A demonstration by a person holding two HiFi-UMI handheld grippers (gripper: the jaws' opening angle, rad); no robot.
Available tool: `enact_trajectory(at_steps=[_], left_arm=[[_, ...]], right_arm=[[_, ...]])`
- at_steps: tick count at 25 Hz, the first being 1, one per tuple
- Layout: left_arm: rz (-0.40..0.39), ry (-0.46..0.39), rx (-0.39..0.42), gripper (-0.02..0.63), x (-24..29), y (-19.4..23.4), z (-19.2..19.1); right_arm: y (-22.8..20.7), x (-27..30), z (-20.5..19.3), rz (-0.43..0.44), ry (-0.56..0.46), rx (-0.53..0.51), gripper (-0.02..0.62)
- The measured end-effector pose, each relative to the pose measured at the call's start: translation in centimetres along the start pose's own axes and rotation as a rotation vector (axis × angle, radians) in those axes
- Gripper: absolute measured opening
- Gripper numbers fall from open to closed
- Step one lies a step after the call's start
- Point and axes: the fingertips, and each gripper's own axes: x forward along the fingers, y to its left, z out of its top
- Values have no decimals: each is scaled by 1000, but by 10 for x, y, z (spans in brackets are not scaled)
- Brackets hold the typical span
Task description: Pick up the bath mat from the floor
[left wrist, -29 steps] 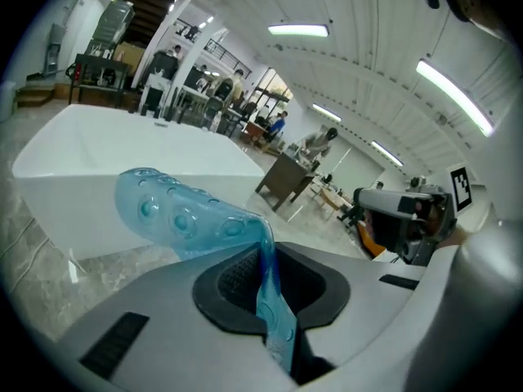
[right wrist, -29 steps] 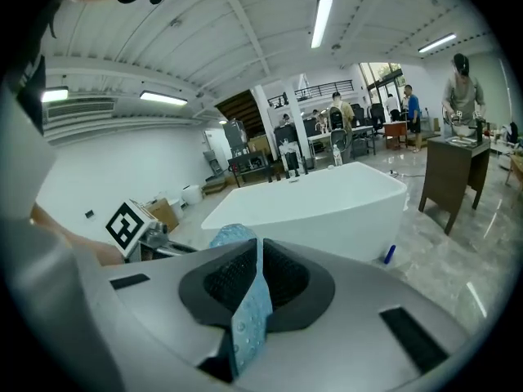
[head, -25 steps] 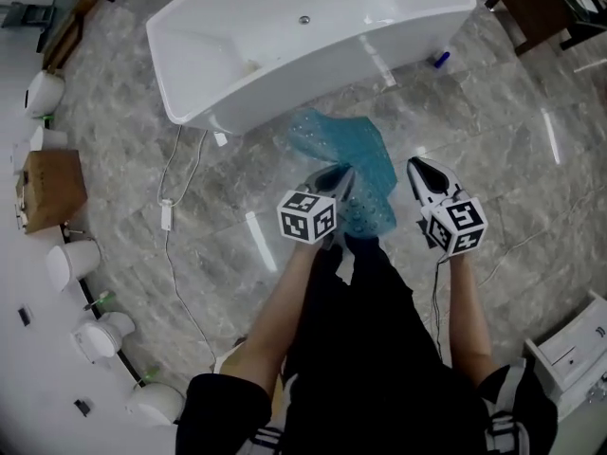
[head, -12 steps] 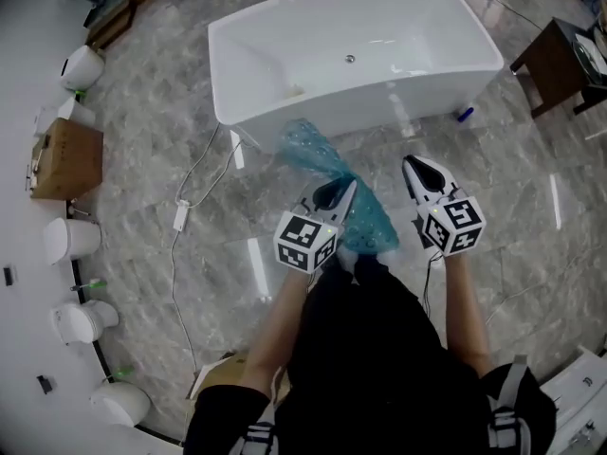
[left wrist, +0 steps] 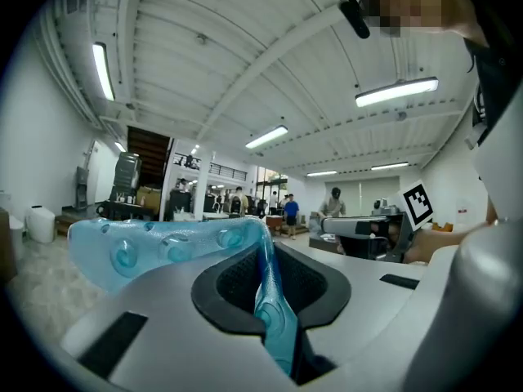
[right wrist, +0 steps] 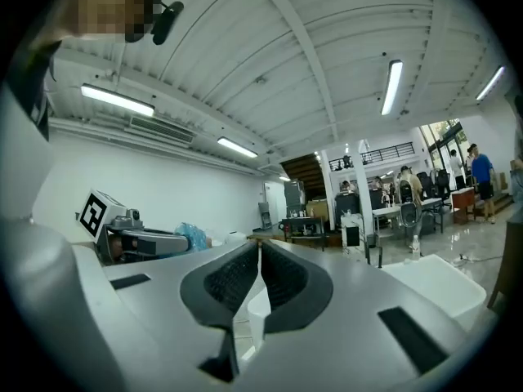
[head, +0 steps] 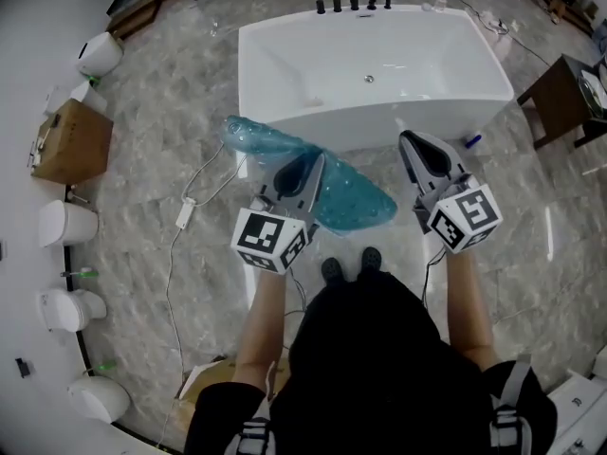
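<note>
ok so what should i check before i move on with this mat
1. Grip of the left claw on the mat: ok, jaws clamped on its edge.
2. Is the right claw free: ok, its jaws have just been closing, with nothing between them.
3. Whole mat off the floor: cannot tell; one end is up beside the bathtub, the low end is unclear.
4. Hold by both claws: not ok, only the left claw holds it.
5. Is the cable clear of the mat: ok, it lies apart, to the left.
</note>
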Motion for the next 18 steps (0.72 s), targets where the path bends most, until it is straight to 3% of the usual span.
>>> enact_trajectory(at_steps=[5, 18], left_arm=[[58, -38, 18, 46, -32, 34, 22], [95, -49, 20, 46, -82, 69, 17]], right_arm=[[29, 12, 30, 26, -66, -32, 14], [65, 15, 31, -42, -40, -102, 12]])
